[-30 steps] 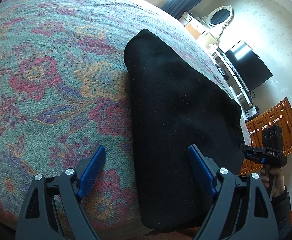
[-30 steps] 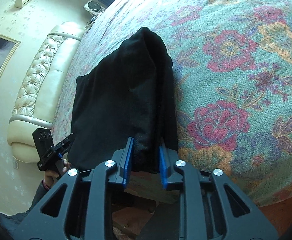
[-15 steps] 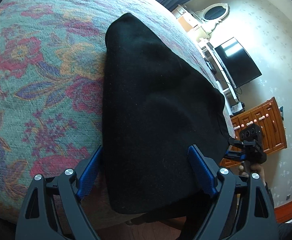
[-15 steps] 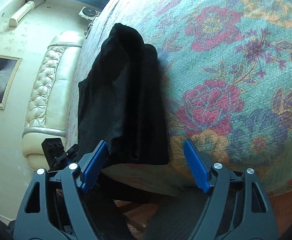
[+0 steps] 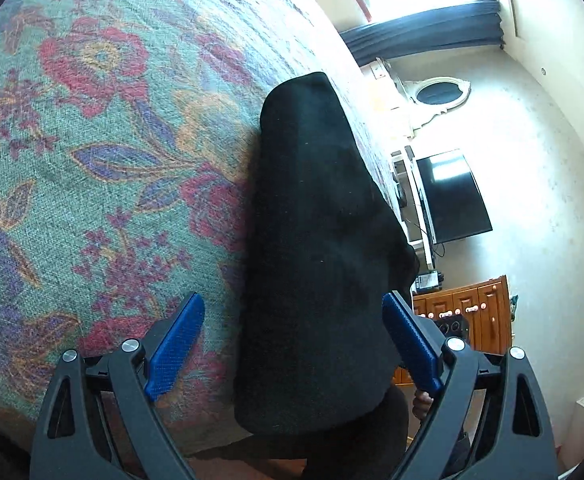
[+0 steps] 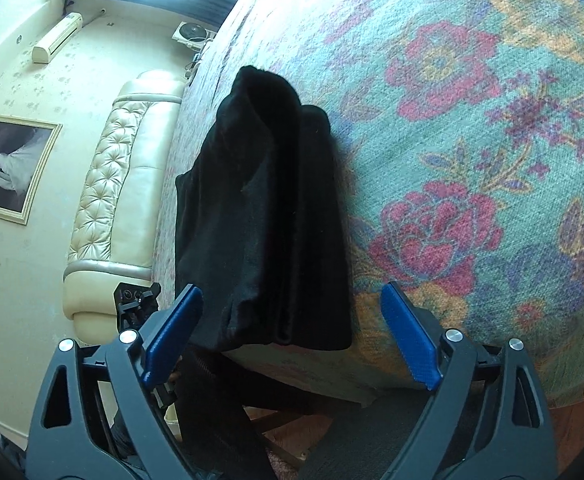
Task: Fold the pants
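Item under inspection: a pair of black, soft-knit pants [image 5: 316,264], lying folded into a long, narrow bundle on a bed covered by a teal woven bedspread with red and purple flowers [image 5: 91,152]. The bundle sits at the near edge of the bed, its near end level with or slightly overhanging that edge; the fisheye view does not settle which.

Left gripper [image 5: 294,344]: blue pads wide apart, holding nothing, poised over the near end of the pants with the bundle between the two fingers in view. Right gripper [image 6: 292,334]: likewise spread wide and empty, straddling the near end from the other side. In the right wrist view the layers [image 6: 275,320] show as stacked edges at the near end, with one upper layer bulging at the far end [image 6: 267,88].

Assessment: the fold appears largely made, and the step in hand seems to be either a final fold or a tidy-up. Recommendations for doing it well:

- Take all layers at the near corners together, not the top one alone, so the stack does not shear.
- Close both grippers at matching positions, then carry the end straight over the length of the bundle.
- Lay the edge square on the far end and flatten the bulge before letting go.
- Keep the bundle on the bedspread, away from the drop.
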Action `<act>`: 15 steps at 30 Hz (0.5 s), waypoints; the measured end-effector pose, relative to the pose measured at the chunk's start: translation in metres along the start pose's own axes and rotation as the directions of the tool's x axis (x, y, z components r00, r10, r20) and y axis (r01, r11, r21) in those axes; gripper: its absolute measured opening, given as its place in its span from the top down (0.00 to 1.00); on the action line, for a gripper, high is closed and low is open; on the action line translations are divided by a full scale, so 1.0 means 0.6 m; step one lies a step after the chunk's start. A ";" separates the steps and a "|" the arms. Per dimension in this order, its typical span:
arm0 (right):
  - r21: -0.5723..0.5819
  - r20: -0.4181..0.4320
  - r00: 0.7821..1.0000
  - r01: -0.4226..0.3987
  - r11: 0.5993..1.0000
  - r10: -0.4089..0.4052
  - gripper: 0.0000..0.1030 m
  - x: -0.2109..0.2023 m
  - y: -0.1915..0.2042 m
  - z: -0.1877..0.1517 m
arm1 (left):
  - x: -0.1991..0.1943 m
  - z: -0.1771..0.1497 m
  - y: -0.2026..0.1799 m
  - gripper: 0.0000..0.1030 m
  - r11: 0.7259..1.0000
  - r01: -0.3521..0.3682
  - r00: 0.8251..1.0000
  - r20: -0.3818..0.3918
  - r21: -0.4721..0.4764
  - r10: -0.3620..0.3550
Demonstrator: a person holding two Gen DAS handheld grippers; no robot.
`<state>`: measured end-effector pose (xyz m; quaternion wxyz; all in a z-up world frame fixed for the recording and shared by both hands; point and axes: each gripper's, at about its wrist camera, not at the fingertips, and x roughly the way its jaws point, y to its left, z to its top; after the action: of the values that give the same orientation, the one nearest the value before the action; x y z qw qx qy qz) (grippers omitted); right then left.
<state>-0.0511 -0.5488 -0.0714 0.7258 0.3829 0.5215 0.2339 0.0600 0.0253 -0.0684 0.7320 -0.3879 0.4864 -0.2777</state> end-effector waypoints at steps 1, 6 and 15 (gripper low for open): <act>0.009 0.002 1.000 -0.004 1.000 0.004 0.12 0.000 -0.005 0.001 | 0.000 -0.007 -0.002 0.14 1.000 -0.002 1.000 -0.004 0.024 0.002; -0.005 -0.029 0.999 -0.043 0.999 0.043 0.12 0.023 -0.005 0.000 | 0.020 -0.031 -0.036 0.11 0.979 -0.065 0.997 -0.021 0.192 0.070; -0.033 -0.091 0.996 -0.028 0.999 0.025 0.39 0.048 0.016 -0.006 | 0.044 -0.035 -0.051 0.11 0.978 -0.076 0.996 -0.032 0.195 0.083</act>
<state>-0.0437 -0.5208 -0.0806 0.7048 0.3662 0.5447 0.2694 0.0493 -0.0183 -0.0603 0.7668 -0.2895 0.4869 -0.3019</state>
